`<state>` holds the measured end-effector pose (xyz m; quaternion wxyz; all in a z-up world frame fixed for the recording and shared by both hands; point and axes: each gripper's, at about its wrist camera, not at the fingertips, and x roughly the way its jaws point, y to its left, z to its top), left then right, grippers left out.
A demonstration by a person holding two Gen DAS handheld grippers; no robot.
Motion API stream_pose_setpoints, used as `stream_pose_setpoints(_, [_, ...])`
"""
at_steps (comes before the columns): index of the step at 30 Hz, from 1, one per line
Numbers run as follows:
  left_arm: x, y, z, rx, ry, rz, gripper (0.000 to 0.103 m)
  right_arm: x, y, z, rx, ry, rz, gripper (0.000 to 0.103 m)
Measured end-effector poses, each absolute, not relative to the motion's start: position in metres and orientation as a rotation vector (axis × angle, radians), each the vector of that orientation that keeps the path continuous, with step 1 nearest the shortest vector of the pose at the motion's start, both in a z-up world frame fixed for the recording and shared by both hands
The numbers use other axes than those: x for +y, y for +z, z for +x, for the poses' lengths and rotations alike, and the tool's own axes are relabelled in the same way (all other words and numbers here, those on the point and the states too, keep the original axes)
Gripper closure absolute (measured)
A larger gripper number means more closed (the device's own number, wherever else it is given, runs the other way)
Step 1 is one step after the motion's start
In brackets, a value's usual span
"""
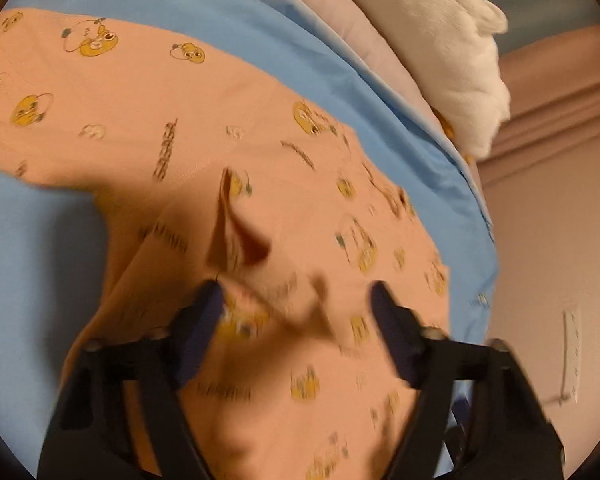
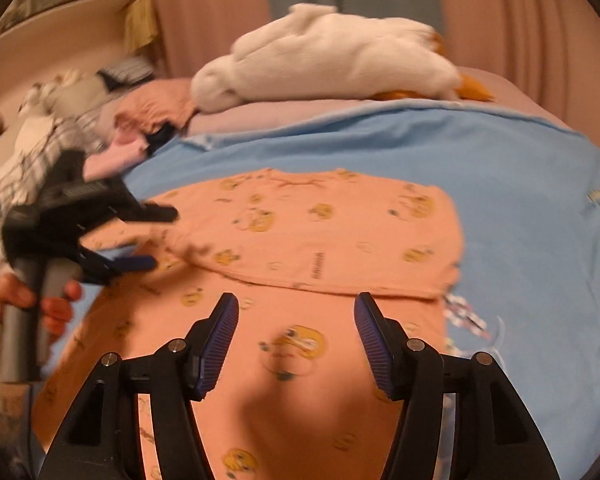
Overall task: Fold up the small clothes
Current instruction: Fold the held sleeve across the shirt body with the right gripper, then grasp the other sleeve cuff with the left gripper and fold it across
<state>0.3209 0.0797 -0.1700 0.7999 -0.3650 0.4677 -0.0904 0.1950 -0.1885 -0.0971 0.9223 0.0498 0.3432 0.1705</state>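
Peach cartoon-print shirt (image 2: pixel 320 232) lies partly folded on the blue bed sheet (image 2: pixel 520 184), long axis crosswise. Left gripper (image 2: pixel 148 236) hovers at its left edge, right gripper (image 2: pixel 296 312) over its near hem; both spread wide, holding nothing.

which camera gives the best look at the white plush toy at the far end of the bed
The right wrist view. There the white plush toy lies whole across the far end of the bed, orange parts showing at its right end. The left wrist view catches only part of it, cut off by the frame's upper edge.
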Motion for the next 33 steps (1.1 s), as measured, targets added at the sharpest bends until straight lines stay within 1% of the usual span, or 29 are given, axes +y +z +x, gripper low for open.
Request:
stream_pose_setpoints(1, [0.08, -0.17, 0.326, 0.986, -0.177, -0.777, 0.082, -0.193, -0.097, 0.194, 0.7, 0.338, 0.118, 0.043])
stream_pose_setpoints(2, [0.08, -0.171, 0.332, 0.979, -0.165, -0.764, 0.099, -0.197, -0.098, 0.192, 0.695, 0.324, 0.133, 0.043])
stream_pose_setpoints(3, [0.08, -0.171, 0.336, 0.971, -0.152, -0.755, 0.096, -0.202, -0.099, 0.19, 0.692, 0.306, 0.148, 0.043])
stream_pose_setpoints(6, [0.087, -0.155, 0.325, 0.844, -0.12, -0.725, 0.096, -0.216, -0.104, 0.194, 0.704, 0.26, 0.17, 0.043])
stream_pose_setpoints(8, [0.095, -0.145, 0.316, 0.793, -0.091, -0.687, 0.096, -0.229, -0.104, 0.197, 0.712, 0.24, 0.174, 0.043])
stream_pose_setpoints(12, [0.107, -0.146, 0.313, 0.813, -0.039, -0.654, 0.095, -0.238, -0.101, 0.208, 0.698, 0.238, 0.2, 0.043])
stream_pose_setpoints(13, [0.11, -0.148, 0.312, 0.809, -0.024, -0.656, 0.091, -0.237, -0.099, 0.216, 0.686, 0.25, 0.215, 0.043])
stream_pose_setpoints(14, [0.116, -0.15, 0.312, 0.818, 0.012, -0.654, 0.091, -0.237, -0.098, 0.221, 0.679, 0.257, 0.226, 0.043])
stream_pose_setpoints(16, [0.126, -0.154, 0.309, 0.818, 0.061, -0.666, 0.096, -0.234, -0.098, 0.243, 0.683, 0.246, 0.259, 0.043])
stream_pose_setpoints(17, [0.131, -0.155, 0.308, 0.818, 0.057, -0.675, 0.092, -0.232, -0.1, 0.253, 0.689, 0.242, 0.276, 0.043])
stream_pose_setpoints(18, [0.132, -0.157, 0.31, 0.842, 0.032, -0.67, 0.067, -0.229, -0.102, 0.268, 0.702, 0.226, 0.291, 0.043])
stream_pose_setpoints(19, [0.13, -0.161, 0.314, 0.888, 0.009, -0.659, 0.051, -0.228, -0.105, 0.276, 0.71, 0.227, 0.304, 0.046])
stream_pose_setpoints(20, [0.131, -0.161, 0.313, 0.902, -0.026, -0.668, 0.047, -0.224, -0.108, 0.284, 0.714, 0.246, 0.309, 0.053])
stream_pose_setpoints(21, [0.134, -0.158, 0.309, 0.89, -0.029, -0.664, 0.046, -0.218, -0.112, 0.291, 0.719, 0.258, 0.292, 0.056])
stream_pose_setpoints(22, [0.137, -0.155, 0.305, 0.885, -0.021, -0.653, 0.046, -0.214, -0.116, 0.296, 0.733, 0.248, 0.26, 0.065])
stream_pose_setpoints(23, [0.144, -0.151, 0.3, 0.877, -0.019, -0.656, 0.046, -0.206, -0.123, 0.304, 0.771, 0.206, 0.184, 0.08])
stream_pose_setpoints(24, [0.154, -0.148, 0.294, 0.867, -0.024, -0.678, 0.046, -0.201, -0.131, 0.311, 0.815, 0.146, 0.103, 0.085])
stream_pose_setpoints(25, [0.165, -0.145, 0.286, 0.853, -0.022, -0.694, 0.046, -0.2, -0.138, 0.316, 0.85, 0.093, 0.045, 0.087])
stream_pose_setpoints(26, [0.173, -0.142, 0.282, 0.845, -0.012, -0.695, 0.046, -0.203, -0.145, 0.321, 0.877, 0.053, 0.005, 0.095])
stream_pose_setpoints(28, [0.199, -0.138, 0.269, 0.824, 0.043, -0.691, 0.04, -0.211, -0.144, 0.324, 0.88, 0.029, -0.003, 0.095])
stream_pose_setpoints(30, [0.223, -0.139, 0.258, 0.808, 0.098, -0.714, 0.035, -0.213, -0.139, 0.325, 0.869, -0.097, -0.082, 0.095])
stream_pose_setpoints(31, [0.237, -0.143, 0.254, 0.806, 0.125, -0.741, 0.034, -0.22, -0.137, 0.324, 0.866, -0.129, -0.078, 0.095])
stream_pose_setpoints(33, [0.263, -0.153, 0.249, 0.808, 0.173, -0.833, 0.034, -0.235, -0.129, 0.317, 0.867, -0.085, 0.053, 0.094])
